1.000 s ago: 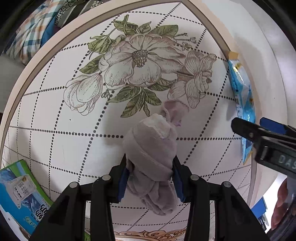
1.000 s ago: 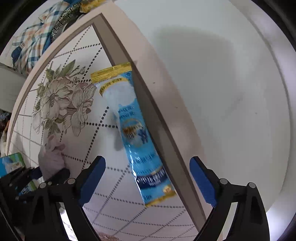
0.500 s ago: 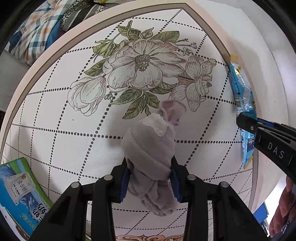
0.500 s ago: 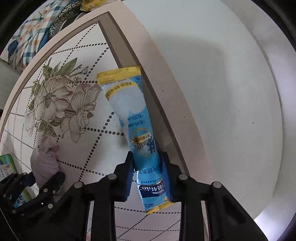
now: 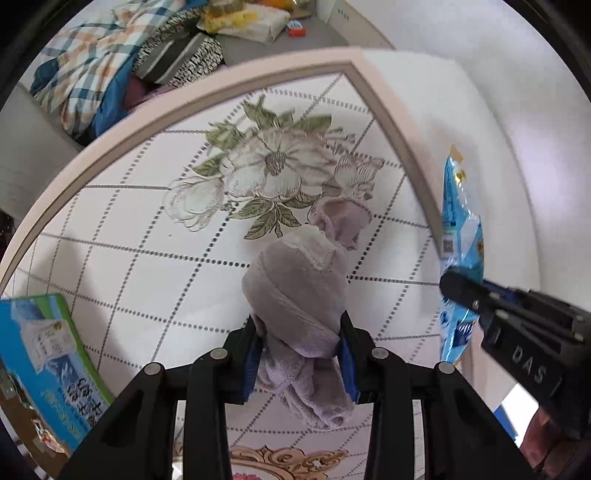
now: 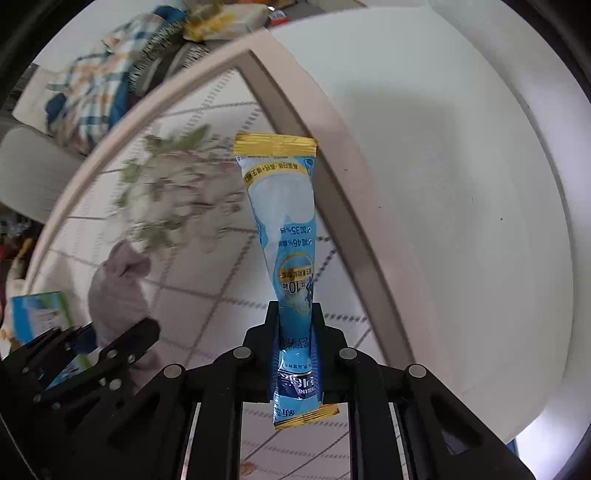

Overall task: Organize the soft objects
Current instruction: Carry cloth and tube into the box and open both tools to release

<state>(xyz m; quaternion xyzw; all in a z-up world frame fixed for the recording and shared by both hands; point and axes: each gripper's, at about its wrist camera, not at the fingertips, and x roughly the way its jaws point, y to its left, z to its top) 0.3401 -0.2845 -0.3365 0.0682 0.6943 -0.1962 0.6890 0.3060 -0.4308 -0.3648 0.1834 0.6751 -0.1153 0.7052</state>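
Note:
My left gripper (image 5: 300, 339) is shut on a rolled grey-lilac cloth (image 5: 299, 288) and holds it above the flower-patterned mat (image 5: 147, 236). The cloth also shows in the right wrist view (image 6: 118, 291). My right gripper (image 6: 295, 325) is shut on a long blue sachet with gold ends (image 6: 284, 229) and holds it upright, off the mat. The sachet also shows in the left wrist view (image 5: 460, 236), with the right gripper (image 5: 465, 291) at the right edge.
A blue and green packet (image 5: 40, 354) lies at the mat's left edge. A white wall or panel (image 6: 443, 184) stands to the right. Checked and striped fabrics (image 5: 96, 74) and yellow packets (image 5: 240, 22) lie beyond the mat's far border.
My right gripper closed on the blue sachet, which lay on the mat's border, and lifted it upright. My left gripper kept hold of the cloth and rose away from the mat.

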